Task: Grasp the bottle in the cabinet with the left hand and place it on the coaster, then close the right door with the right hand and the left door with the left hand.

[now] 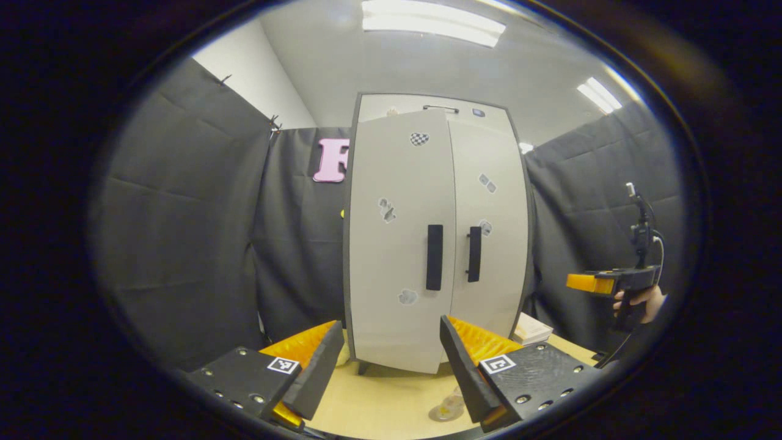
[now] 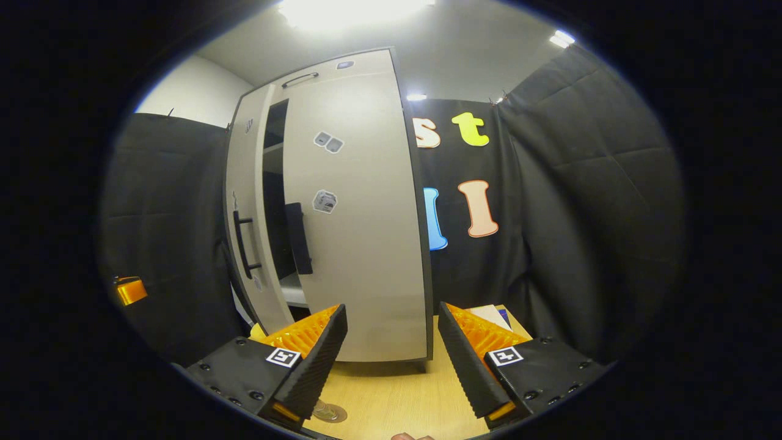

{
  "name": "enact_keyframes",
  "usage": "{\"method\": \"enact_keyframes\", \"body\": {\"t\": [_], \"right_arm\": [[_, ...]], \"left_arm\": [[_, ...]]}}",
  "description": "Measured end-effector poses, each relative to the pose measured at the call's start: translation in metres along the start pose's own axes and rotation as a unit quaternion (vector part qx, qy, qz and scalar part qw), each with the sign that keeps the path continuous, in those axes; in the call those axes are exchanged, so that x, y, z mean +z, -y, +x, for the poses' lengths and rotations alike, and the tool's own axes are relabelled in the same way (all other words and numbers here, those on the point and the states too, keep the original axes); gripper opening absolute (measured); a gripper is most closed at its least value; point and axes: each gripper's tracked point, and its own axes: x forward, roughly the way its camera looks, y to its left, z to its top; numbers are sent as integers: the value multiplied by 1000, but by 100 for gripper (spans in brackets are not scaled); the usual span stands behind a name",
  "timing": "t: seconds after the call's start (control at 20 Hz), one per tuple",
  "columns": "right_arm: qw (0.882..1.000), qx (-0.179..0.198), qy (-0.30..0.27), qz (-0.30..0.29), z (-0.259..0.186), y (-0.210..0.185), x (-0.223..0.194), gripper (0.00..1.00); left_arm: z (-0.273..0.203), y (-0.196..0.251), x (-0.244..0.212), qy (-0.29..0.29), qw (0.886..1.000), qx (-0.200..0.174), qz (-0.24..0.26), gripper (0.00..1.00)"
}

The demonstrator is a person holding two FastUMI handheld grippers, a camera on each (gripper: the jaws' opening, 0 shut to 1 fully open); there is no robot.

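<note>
Right gripper view is showing both grippers (image 2: pixel 391 360) gaping empty (doors (image 2: pixel 360 208) ajar), risking closing them before fetching the bottle.

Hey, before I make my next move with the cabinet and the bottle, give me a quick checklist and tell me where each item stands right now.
1. Left hand-held gripper open and empty: ok.
2. Right hand-held gripper open and empty: ok.
3. Left door and right door fully shut: not ok; the right gripper view shows a dark gap between them.
4. Bottle located: cannot tell; the part of the inside seen through the gap shows no bottle.
5. Coaster on the table in front of the cabinet: ok.
6. Coaster free of anything: cannot tell; a finger covers part of it.
</note>
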Motion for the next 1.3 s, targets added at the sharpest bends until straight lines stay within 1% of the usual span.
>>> {"method": "enact_keyframes", "body": {"t": [0.05, 0.1, 0.15, 0.2, 0.25, 0.3, 0.35, 0.4, 0.45, 0.5, 0.55, 0.6, 0.65, 0.7, 0.75, 0.8, 0.85, 0.9, 0.95, 1.0, 1.05, 1.1, 1.15, 1.2, 1.25, 1.3], "right_arm": [[1000, -4, -5, -3, -4, -2, -6, 92], [1000, -1, -13, -3, -7, -9, -14, 92], [1000, 3, -16, -4, -11, -14, -16, 95], [1000, 4, -14, -7, -13, -17, -14, 95], [1000, 3, -12, -12, -13, -20, -12, 92], [1000, 1, -11, -16, -14, -21, -11, 92], [1000, 0, -8, -18, -13, -23, -8, 95], [1000, -2, -4, -17, -12, -25, -5, 95], [1000, -2, -3, -16, -11, -27, -2, 92], [1000, -2, -1, -17, -9, -30, 0, 95], [1000, -2, 0, -19, -8, -31, 3, 92], [1000, -1, 3, -24, -7, -33, 5, 95], [1000, -2, 7, -28, -6, -33, 7, 92], [1000, -1, 8, -30, -5, -34, 7, 92], [1000, 3, 6, -30, -3, -36, 5, 95], [1000, 4, 3, -30, -3, -37, 2, 95], [1000, 5, 4, -29, -2, -39, 3, 92], [1000, 10, 2, -29, -2, -42, 2, 92], [999, 11, -2, -31, -2, -44, 1, 95], [999, 13, -4, -32, -2, -44, 1, 92], [999, 15, -6, -29, -3, -45, 1, 92], [1000, 18, -9, -20, -4, -46, -2, 95], [1000, 20, -8, -12, -5, -47, -1, 92], [1000, 19, -6, -9, -5, -46, 1, 96], [1000, 17, -5, -9, -4, -45, 3, 95], [1000, 15, -6, -11, -5, -43, 1, 92]], "left_arm": [[-8, -5, 0, 0, 1000, 3, 3, 90], [-14, -10, 1, -2, 1000, 11, 10, 90], [-20, -14, 4, -1, 1000, 16, 18, 89], [-25, -17, 7, 3, 999, 18, 27, 89], [-27, -18, 8, 5, 999, 17, 30, 89], [-29, -18, 5, 3, 999, 17, 28, 89], [-29, -19, 3, 2, 1000, 19, 23, 89], [-31, -22, 1, 1, 1000, 23, 18, 90], [-32, -24, 0, 1, 1000, 27, 13, 91], [-35, -25, -3, 2, 1000, 30, 10, 92], [-36, -26, -4, 3, 999, 33, 8, 92], [-38, -28, -6, 3, 999, 35, 7, 93], [-39, -30, -8, 2, 999, 37, 9, 93], [-40, -31, -9, 2, 999, 41, 13, 93], [-41, -32, -9, 2, 999, 45, 16, 93], [-42, -33, -11, 2, 999, 47, 18, 89], [-44, -34, -11, 2, 999, 50, 17, 89], [-43, -35, -12, 1, 999, 52, 15, 89], [-42, -35, -13, 0, 999, 52, 13, 89], [-42, -35, -14, 0, 999, 52, 11, 89], [-41, -37, -15, -3, 999, 52, 10, 89], [-40, -39, -17, -5, 998, 54, 11, 89], [-39, -41, -16, -6, 998, 57, 12, 89], [-39, -41, -15, -5, 998, 55, 14, 89], [-39, -40, -12, -3, 998, 54, 16, 89], [-38, -40, -12, -2, 998, 52, 18, 89]]}}
